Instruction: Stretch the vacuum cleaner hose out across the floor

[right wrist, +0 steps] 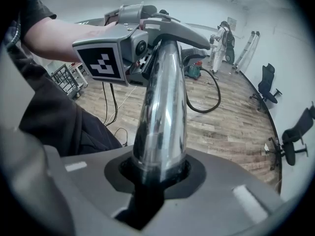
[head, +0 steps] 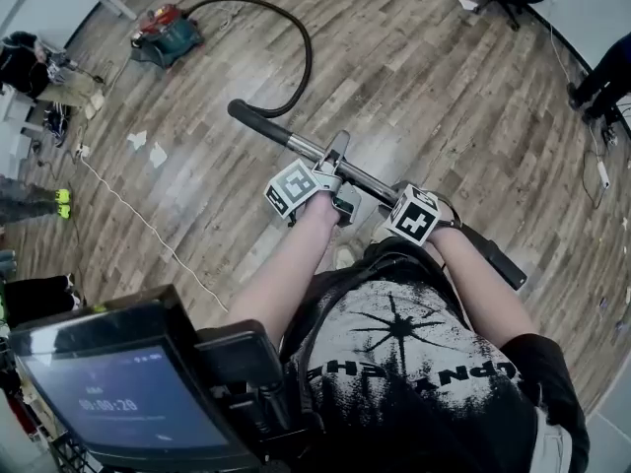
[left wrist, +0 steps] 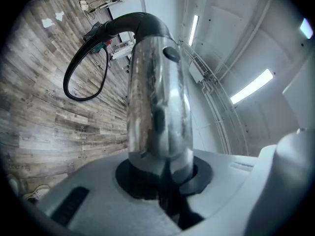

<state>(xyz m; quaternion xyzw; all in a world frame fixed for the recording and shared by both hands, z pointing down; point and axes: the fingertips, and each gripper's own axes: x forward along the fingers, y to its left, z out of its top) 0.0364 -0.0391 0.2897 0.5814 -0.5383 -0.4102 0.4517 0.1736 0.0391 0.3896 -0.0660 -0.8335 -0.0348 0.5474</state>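
- The chrome tube of the cleaner is held above the wooden floor. In the head view its long axis runs on a slant from upper left to lower right, in front of the person's chest.
- Its black, curved end points to the upper left, away from the person; the other black end sticks out past the person's right hand.
- The hose is black and thin. It leaves that curved end, bows round in a wide arc over the floor and runs back to the red and teal vacuum cleaner far off at the upper left.
- The left tool is clamped on the chrome tube.
- The right tool is clamped on it too, nearer the person and pointing steeply down.
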